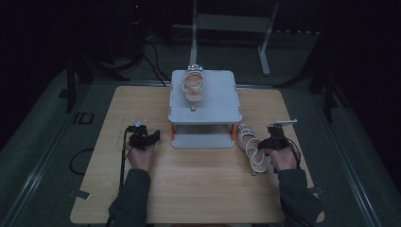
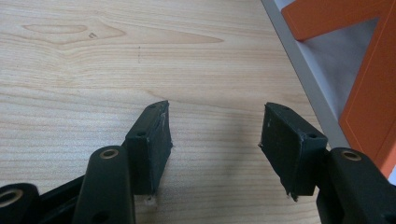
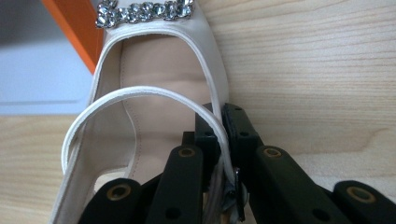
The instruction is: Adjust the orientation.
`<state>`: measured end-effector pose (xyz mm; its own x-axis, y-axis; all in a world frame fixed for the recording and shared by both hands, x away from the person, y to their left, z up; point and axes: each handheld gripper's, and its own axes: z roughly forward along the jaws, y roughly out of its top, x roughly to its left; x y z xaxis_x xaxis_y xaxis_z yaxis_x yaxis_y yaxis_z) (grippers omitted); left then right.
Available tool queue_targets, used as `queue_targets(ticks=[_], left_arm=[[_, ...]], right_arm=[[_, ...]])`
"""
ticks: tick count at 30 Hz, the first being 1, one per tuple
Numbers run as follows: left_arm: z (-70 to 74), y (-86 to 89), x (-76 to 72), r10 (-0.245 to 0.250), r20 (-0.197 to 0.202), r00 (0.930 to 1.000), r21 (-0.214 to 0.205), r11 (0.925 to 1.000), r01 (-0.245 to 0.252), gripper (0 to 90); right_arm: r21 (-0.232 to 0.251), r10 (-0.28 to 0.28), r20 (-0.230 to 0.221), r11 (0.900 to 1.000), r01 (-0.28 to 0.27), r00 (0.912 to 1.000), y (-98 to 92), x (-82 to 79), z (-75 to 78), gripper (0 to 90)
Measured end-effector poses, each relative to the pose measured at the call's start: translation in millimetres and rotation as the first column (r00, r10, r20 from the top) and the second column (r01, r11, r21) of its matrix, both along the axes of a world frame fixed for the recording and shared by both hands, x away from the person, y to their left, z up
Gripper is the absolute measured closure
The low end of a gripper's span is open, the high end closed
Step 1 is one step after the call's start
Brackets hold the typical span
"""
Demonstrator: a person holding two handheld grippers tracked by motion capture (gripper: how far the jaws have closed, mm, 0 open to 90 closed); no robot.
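Observation:
A cream strappy sandal (image 1: 252, 146) with a jewelled toe band lies on the wooden table (image 1: 198, 189), right of the grey two-level stand (image 1: 206, 101). My right gripper (image 1: 267, 145) is shut on the sandal's ankle strap (image 3: 219, 128), which runs pinched between the two black pads. The sandal's insole (image 3: 154, 93) and jewel trim (image 3: 144, 11) lie just ahead of the jaws. A matching sandal (image 1: 194, 86) rests on the stand's top shelf. My left gripper (image 1: 153, 137) rests low over the table left of the stand, open, with bare wood between its pads (image 2: 154, 140).
The stand has orange legs (image 2: 369, 112) and a lower grey shelf (image 1: 202, 140). Cables trail from both grippers along the forearms. Metal frame legs (image 1: 265, 42) stand on the dark floor beyond the table.

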<state>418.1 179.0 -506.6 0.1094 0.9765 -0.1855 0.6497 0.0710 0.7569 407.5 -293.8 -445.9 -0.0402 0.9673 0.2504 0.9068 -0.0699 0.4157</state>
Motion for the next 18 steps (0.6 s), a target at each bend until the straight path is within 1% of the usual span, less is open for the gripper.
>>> queue_targets(ticks=[2, 4, 9, 13, 18], left_arm=[[0.1, -0.5, 0.0, 0.0, 0.0, 1.0, 0.004, 1.0, 0.0, 42.4], [0.0, 0.0, 0.0, -0.001, 0.0, 1.0, 0.0, 1.0, 0.001, 42.3], [0.0, -0.4, 0.0, -0.001, 0.0, 1.0, 0.003, 1.0, 0.001, 42.0], [0.3, -0.9, -0.3, -0.005, -0.003, 1.0, 0.011, 0.9999, 0.005, 41.5], [0.2, -1.2, -0.4, -0.003, -0.002, 1.0, 0.014, 0.9999, 0.003, 41.4]], right_arm=[[0.014, -0.008, 0.0, 0.9999, 0.008, 1.0, -2.7, 1.7, 0.0, 85.6], [0.031, -0.016, 0.004, 0.9994, 0.016, 0.9999, -5.4, 3.3, 0.7, 85.6], [0.053, -0.046, 0.021, 0.9976, 0.045, 0.9987, -11.4, 6.7, 5.4, 85.7], [0.065, -0.066, 0.038, 0.9959, 0.063, 0.9971, -13.4, 12.1, 13.0, 85.6], [0.074, -0.079, 0.062, 0.9945, 0.074, 0.995, -9.0, 24.3, 24.8, 85.6]])
